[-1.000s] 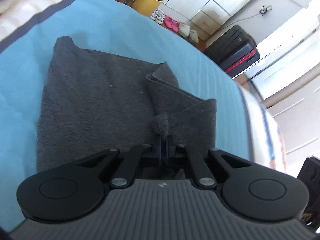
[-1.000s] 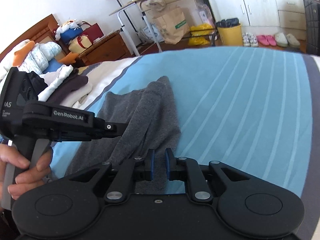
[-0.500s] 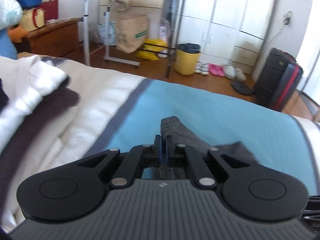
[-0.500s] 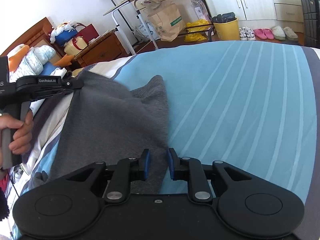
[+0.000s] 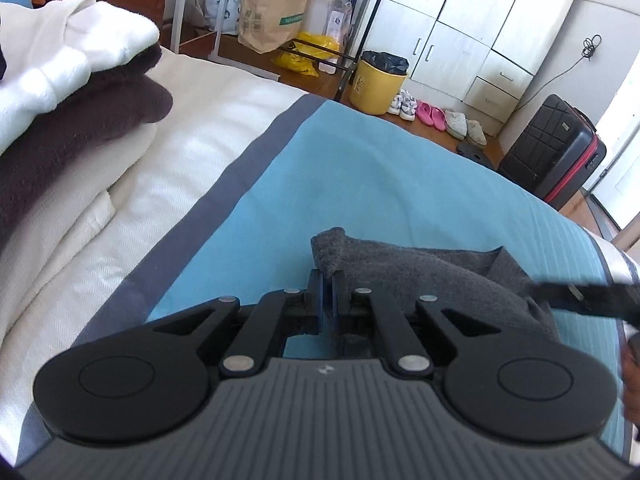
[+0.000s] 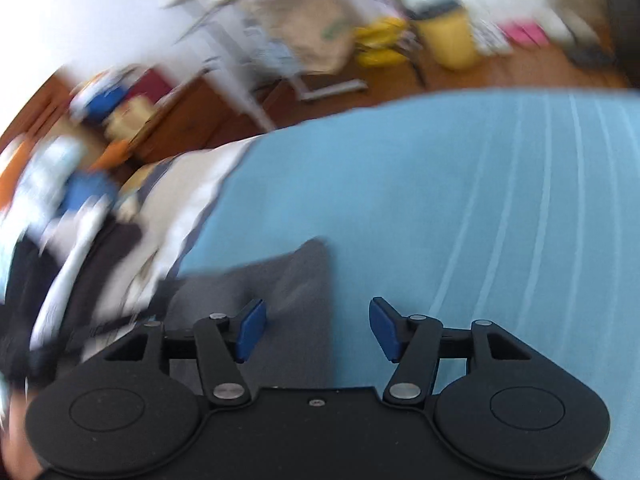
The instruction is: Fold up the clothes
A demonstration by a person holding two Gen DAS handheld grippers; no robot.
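A dark grey knitted garment (image 5: pixel 432 276) lies on the blue bedspread (image 5: pixel 360 168). My left gripper (image 5: pixel 328 292) is shut on one of its corners, and a tuft of grey cloth sticks up past the pads. In the blurred right wrist view the same garment (image 6: pixel 280 284) lies under my right gripper (image 6: pixel 318 330). Its jaws are opening and its blue pads (image 6: pixel 252 330) stand apart, clear of the cloth. The right gripper also shows as a blurred black bar (image 5: pixel 584 294) at the right edge of the left wrist view.
A pile of folded clothes, white (image 5: pixel 60 52) over dark brown (image 5: pixel 72 136), sits on the white bedding to the left. Beyond the bed are a yellow bin (image 5: pixel 376 88), shoes (image 5: pixel 432 114), a black suitcase (image 5: pixel 556 160), a paper bag (image 5: pixel 272 12) and white wardrobes.
The right jaws have spread wide and let go of the grey cloth. The left gripper kept its grip and swung the corner across, so its view now faces the clothes pile.
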